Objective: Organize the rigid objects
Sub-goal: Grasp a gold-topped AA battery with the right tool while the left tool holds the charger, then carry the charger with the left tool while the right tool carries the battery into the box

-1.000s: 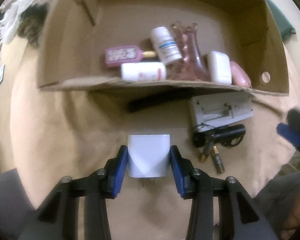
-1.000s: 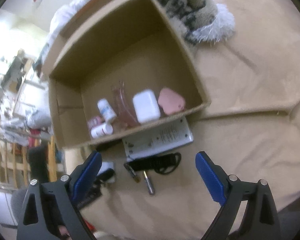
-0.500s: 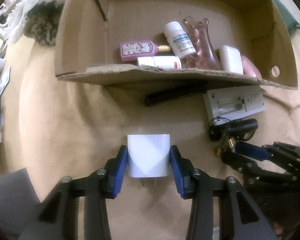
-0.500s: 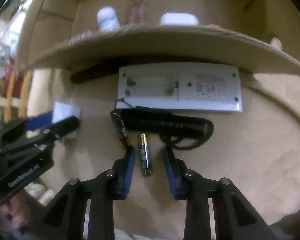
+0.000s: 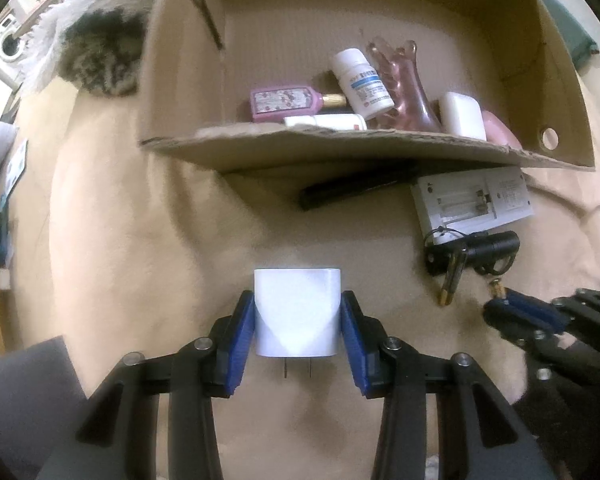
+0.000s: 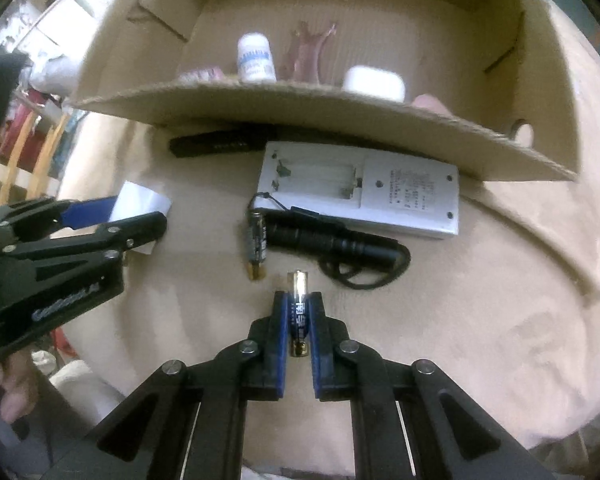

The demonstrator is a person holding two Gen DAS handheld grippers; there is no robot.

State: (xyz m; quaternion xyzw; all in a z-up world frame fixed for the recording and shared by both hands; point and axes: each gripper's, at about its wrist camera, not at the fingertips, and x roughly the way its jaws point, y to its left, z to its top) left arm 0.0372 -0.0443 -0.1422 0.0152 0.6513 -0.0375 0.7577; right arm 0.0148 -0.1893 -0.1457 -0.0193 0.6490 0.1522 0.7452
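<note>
My left gripper (image 5: 298, 320) is shut on a white plug adapter (image 5: 297, 310), prongs pointing back toward me, above the tan cloth in front of the cardboard box (image 5: 340, 152). It shows at the left of the right wrist view (image 6: 140, 204). My right gripper (image 6: 298, 308) is shut on a black battery (image 6: 299, 304) on the cloth; it shows at the right edge of the left wrist view (image 5: 500, 308). A second battery (image 6: 256, 244), a black flashlight (image 6: 328, 240) and a white remote (image 6: 364, 188) with an open battery bay lie just beyond.
The box holds a pink bottle (image 5: 284, 100), white pill bottles (image 5: 364, 80), a pink glass vase (image 5: 404, 92), a white case (image 5: 460, 116) and a pink item (image 5: 498, 132). A black bar (image 5: 356, 190) lies under the box's front flap. A furry item (image 5: 96, 52) sits left of the box.
My right gripper came down from high above the box to the cloth and closed on the battery. My left gripper kept its hold on the adapter and shifted slightly.
</note>
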